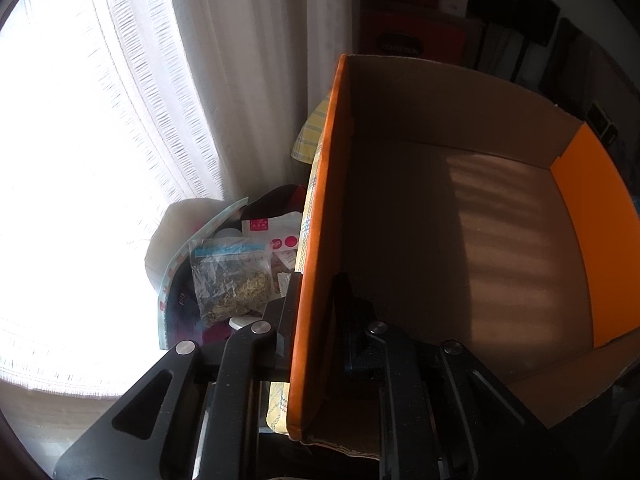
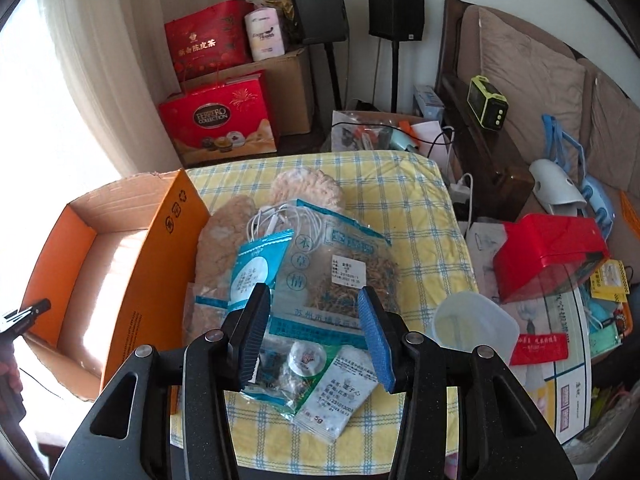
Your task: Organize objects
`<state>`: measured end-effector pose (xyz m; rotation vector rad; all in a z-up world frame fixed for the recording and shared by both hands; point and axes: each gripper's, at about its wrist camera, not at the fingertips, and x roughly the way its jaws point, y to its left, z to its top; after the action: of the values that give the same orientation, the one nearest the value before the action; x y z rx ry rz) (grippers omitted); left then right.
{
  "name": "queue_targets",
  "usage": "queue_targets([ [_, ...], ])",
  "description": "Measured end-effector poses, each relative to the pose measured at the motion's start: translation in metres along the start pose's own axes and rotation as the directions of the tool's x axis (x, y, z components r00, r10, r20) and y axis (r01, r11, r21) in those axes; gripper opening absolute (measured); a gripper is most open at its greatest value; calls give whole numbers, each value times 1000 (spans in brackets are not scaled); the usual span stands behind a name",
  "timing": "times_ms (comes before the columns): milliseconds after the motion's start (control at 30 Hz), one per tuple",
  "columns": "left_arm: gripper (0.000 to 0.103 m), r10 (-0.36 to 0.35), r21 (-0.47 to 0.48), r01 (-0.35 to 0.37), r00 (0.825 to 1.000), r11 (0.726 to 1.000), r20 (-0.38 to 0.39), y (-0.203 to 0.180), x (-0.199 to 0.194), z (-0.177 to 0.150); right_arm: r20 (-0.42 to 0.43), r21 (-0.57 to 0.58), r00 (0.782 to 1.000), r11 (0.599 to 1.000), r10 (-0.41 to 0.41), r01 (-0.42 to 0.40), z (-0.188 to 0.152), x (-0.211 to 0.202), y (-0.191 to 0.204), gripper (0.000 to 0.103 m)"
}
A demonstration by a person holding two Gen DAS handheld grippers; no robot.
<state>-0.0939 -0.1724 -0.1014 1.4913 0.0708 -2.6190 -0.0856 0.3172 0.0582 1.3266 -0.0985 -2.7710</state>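
orange box wall pinched tight in your left tool, your right tool open above the bags

Orange box sits open and empty at left; herb bags piled mid-frame on the yellow checked cloth.

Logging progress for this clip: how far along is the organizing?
Barely begun. Done: nothing, the orange box is still empty inside. In hand: the left tool is clamped on the box's side wall, steadying it; the right tool hovers open over the herb packets. Left: every packet on the checked cloth.
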Motion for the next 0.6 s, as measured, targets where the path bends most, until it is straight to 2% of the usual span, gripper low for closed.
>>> queue_targets([
  [233,14,-8,-15,8,1000,1000,-6,-2,8,6,-19,2,1000,1000,20,-20,6,17,12,41],
  [333,14,-5,-12,5,1000,1000,-5,-5,11,8,-4,-6,1000,1000,-15,15,9,19,18,54],
  [467,14,-6,-17,6,1000,1000,-5,-7,17,12,-3,-58,999,998,-36,36,13,28,36,59],
  [600,14,-10,-19,10,1000,1000,-6,-9,23,16,-37,-85,998,995,-59,56,14,45,49,59],
])
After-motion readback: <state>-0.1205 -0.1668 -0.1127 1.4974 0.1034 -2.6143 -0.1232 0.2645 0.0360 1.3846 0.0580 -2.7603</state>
